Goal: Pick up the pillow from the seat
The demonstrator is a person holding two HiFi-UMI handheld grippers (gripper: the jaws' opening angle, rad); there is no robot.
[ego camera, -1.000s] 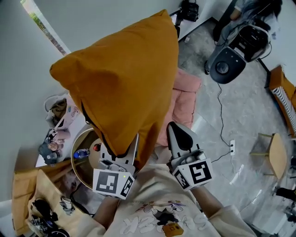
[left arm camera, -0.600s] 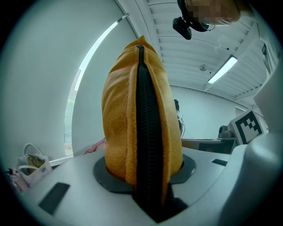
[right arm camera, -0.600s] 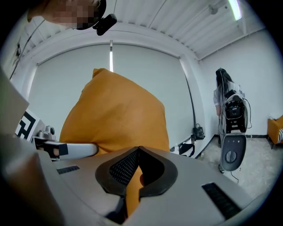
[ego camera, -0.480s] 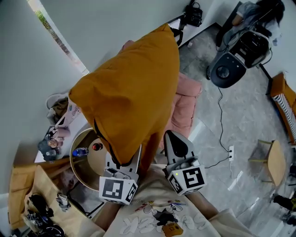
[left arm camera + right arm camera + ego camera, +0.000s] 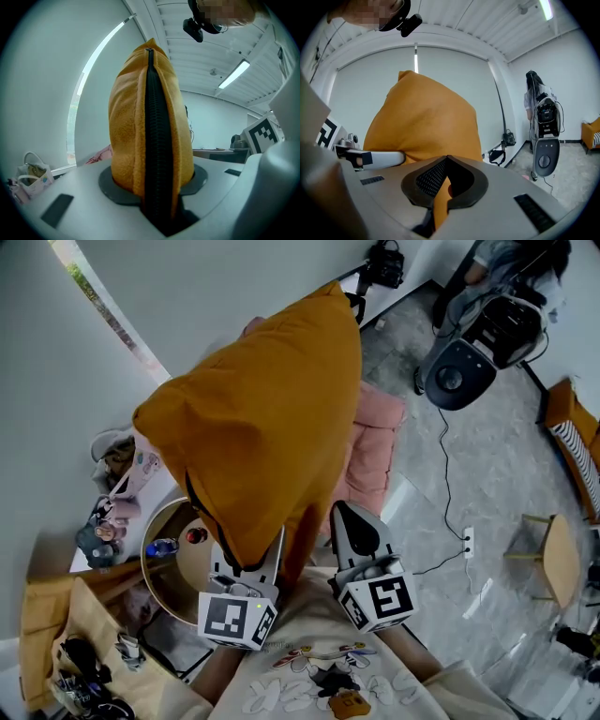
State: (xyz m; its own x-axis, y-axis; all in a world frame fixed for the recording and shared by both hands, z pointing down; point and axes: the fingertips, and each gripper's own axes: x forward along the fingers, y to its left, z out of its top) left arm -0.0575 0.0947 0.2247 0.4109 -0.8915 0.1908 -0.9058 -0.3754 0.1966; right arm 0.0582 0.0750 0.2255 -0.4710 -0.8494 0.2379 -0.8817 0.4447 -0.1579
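My left gripper (image 5: 246, 568) is clamped on the pillow (image 5: 262, 418) along its black zipper (image 5: 157, 140) seam, and my right gripper (image 5: 358, 526) pinches a thin fold of its lower edge. The pillow stands up in the air above the pink seat (image 5: 377, 442). It looks light, soft and floppy. I judge the zipper seam the firmest hold, since loose fabric could slip.

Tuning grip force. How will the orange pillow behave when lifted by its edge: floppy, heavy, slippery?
Probably soft and compressible: the pillow bulges above where the left gripper pinches its zipper edge. Likely light for its size: two edge pinches hold it up. The right gripper has only a thin fold, so it may slip.
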